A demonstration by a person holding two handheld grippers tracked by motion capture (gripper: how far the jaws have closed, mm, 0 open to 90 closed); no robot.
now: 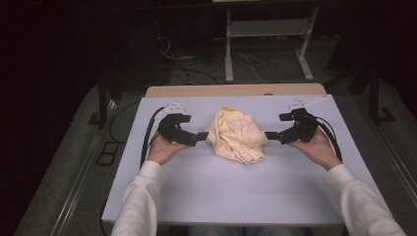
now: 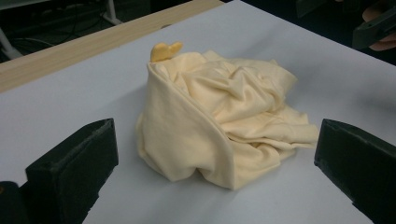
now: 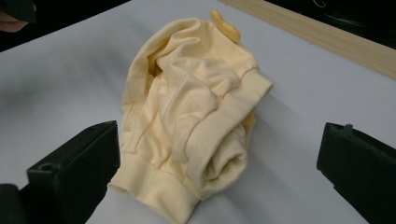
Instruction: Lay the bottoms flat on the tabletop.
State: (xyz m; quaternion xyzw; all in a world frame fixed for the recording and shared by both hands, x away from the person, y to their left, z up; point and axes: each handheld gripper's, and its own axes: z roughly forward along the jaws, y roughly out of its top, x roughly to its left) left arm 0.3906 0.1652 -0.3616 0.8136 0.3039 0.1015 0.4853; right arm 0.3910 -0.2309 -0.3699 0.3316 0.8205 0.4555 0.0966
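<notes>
On the white table [image 1: 216, 187], a crumpled pale-yellow sweatshirt [image 1: 236, 135] lies in a heap near the middle, closer to the far edge than to the person. A darker yellow tab [image 2: 166, 50] sticks up at its far side. Ribbed hem [image 3: 156, 184] is visible at the near side in the right gripper view. Left gripper [image 1: 201, 136] sits at the garment's left edge, tip just beside or touching the cloth; contact cannot be confirmed. Right gripper [image 1: 270, 135] sits at the garment's right edge, equally close. In each gripper view the 2 black jaws stand wide apart, with the heap between and beyond them, nothing clamped. Both hands rest low at the table, sleeves white. Beyond the white surface, a wooden strip [image 1: 236, 90] runs along the far edge.
</notes>
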